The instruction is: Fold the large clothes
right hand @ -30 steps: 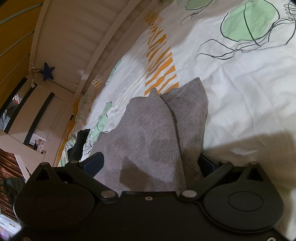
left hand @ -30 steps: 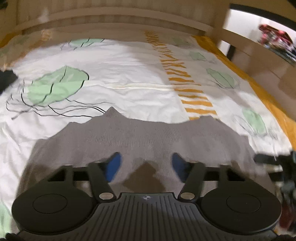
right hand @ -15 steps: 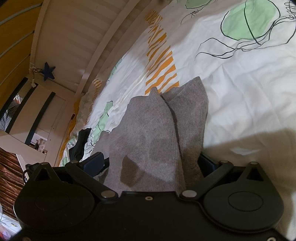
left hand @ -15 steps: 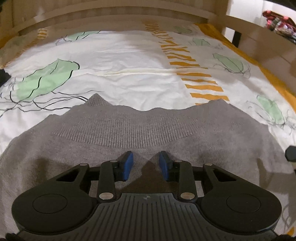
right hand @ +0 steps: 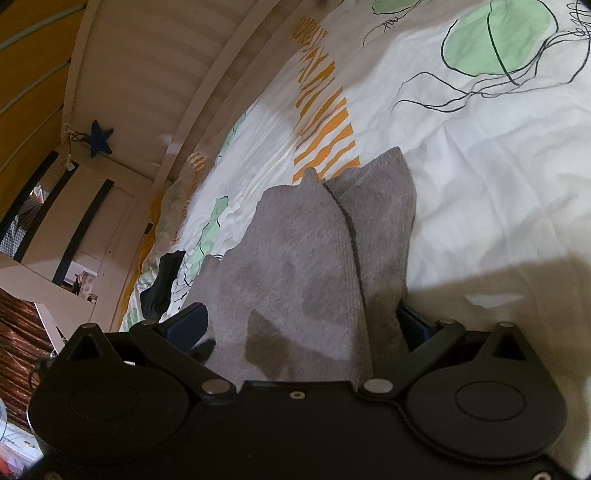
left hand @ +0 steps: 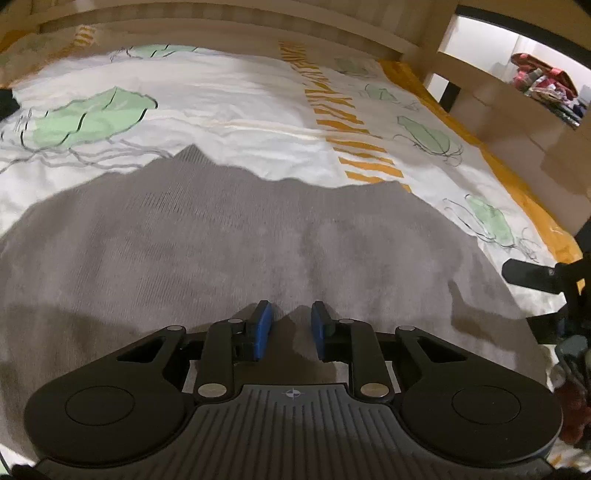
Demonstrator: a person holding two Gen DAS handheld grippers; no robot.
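No readable text or brand anywhere; only a small crosshair mark on the left gripper (left hand: 290, 314) body. Grey ribbed knit sweater (left hand: 236, 243) lies spread on the white duvet cover with green jellyfish and orange stripe print (left hand: 229, 96). Left gripper sits over the sweater's near part, blue pads a narrow gap apart, nothing between them. Right gripper (right hand: 301, 325) fingers wide apart, a bunched sweater fold (right hand: 314, 266) between them; grip contact can't be confirmed. Pale wooden bed rail (left hand: 236, 26) beyond the duvet; dark blue star ornament (right hand: 99, 138) hangs near the rail.
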